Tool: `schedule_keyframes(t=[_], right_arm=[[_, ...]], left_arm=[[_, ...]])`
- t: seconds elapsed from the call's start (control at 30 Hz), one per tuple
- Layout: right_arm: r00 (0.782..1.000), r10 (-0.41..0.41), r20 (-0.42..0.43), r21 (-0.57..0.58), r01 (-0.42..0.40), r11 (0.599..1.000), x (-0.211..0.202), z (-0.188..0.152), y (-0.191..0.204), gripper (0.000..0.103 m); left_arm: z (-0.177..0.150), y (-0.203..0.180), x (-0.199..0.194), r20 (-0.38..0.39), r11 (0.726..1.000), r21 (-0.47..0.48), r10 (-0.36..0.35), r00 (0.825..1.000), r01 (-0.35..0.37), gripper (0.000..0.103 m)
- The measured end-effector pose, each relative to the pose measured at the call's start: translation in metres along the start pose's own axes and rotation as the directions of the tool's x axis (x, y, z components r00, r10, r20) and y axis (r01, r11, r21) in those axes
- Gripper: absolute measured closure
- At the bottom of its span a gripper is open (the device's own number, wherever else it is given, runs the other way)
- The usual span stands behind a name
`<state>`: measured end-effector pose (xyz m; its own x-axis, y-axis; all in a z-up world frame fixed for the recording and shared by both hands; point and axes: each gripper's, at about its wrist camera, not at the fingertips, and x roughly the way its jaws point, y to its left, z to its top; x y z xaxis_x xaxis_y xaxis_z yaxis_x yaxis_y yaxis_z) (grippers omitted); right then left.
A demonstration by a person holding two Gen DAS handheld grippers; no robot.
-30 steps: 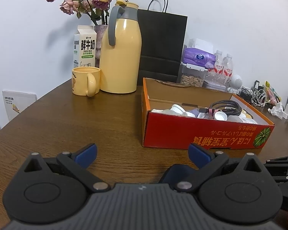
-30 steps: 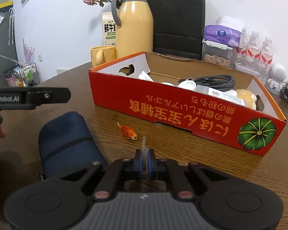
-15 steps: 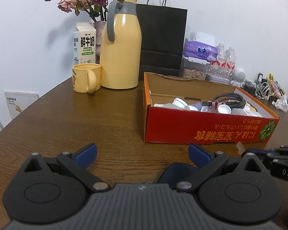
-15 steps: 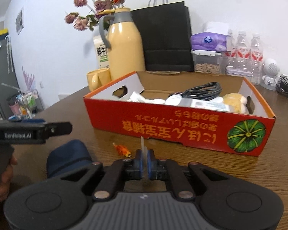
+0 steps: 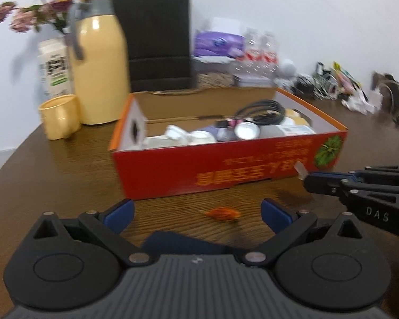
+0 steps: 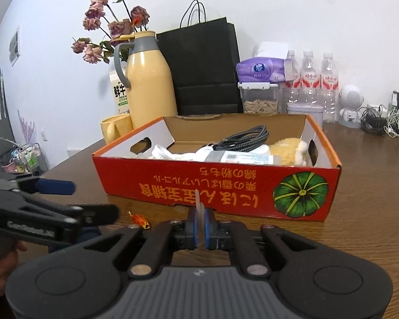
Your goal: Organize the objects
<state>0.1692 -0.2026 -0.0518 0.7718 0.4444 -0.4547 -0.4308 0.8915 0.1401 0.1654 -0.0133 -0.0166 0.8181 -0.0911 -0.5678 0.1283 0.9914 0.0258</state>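
two grippers by the red box

the right gripper (image 6: 199, 222) pinches a thin clear strip (image 6: 198, 201) in front of the red box (image 6: 226, 186). the left gripper (image 5: 196, 210) is wide open over a small orange wrapper (image 5: 222, 214) on the table (image 5: 53, 172).

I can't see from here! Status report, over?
Right gripper shut on thin pale strip. Left gripper open, empty. Red box ahead; path clear.

Left gripper (image 5: 196, 210) low over the table, blue-padded jaws spread wide with nothing between them, right gripper (image 6: 199, 219) pointing slightly downward, jaws closed together and pinching a small thin pale slip (image 6: 198, 202), fingers of a hand (image 6: 2, 268) partly visible on the left handle
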Motion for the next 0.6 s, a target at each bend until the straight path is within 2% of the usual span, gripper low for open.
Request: schedule_keyframes(t=[0.2,0.3,0.37,0.6], right_arm=[[1.000,-0.012,0.025,0.003,0.012,1.000,-0.006,0.000,-0.008,0.098],[0.999,-0.005,0.032,-0.016,0.005,1.000,-0.008,-0.002,-0.006,0.098],[0.999,0.000,0.038,-0.029,0.001,1.000,-0.010,-0.002,-0.003,0.098],[0.998,0.017,0.058,-0.044,-0.014,0.999,-0.015,-0.002,-0.001,0.098]], left_arm=[[0.012,-0.019,0.024,-0.080,0.997,0.073,0.002,0.997,0.004,0.000],[0.017,-0.021,0.035,-0.119,0.998,0.065,-0.006,0.993,0.014,0.012],[0.018,-0.020,0.042,-0.150,0.998,0.057,-0.005,0.989,0.014,0.024],[0.010,-0.017,0.055,-0.200,0.998,0.054,0.003,0.980,0.008,0.040]])
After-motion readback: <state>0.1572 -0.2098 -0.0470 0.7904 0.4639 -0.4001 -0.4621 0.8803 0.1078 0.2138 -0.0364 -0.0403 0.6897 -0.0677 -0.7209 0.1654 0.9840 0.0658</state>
